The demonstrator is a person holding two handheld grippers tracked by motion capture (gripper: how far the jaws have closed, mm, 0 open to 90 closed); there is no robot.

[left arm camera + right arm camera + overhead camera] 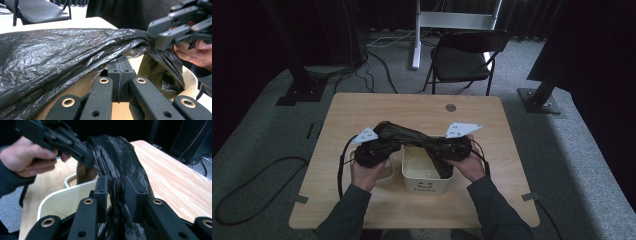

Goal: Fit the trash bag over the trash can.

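Bag [404,134] stretched between grippers: left jaws pinch it; right jaws apart around it.

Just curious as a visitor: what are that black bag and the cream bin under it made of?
The black bag looks like thin plastic film: glossy, finely crinkled, draping in folds. The cream bin seems to be rigid moulded plastic, with smooth matte walls and a printed face; I can't be sure.

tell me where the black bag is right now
In the high view the black bag stretches between the left gripper and right gripper, above the white bin.
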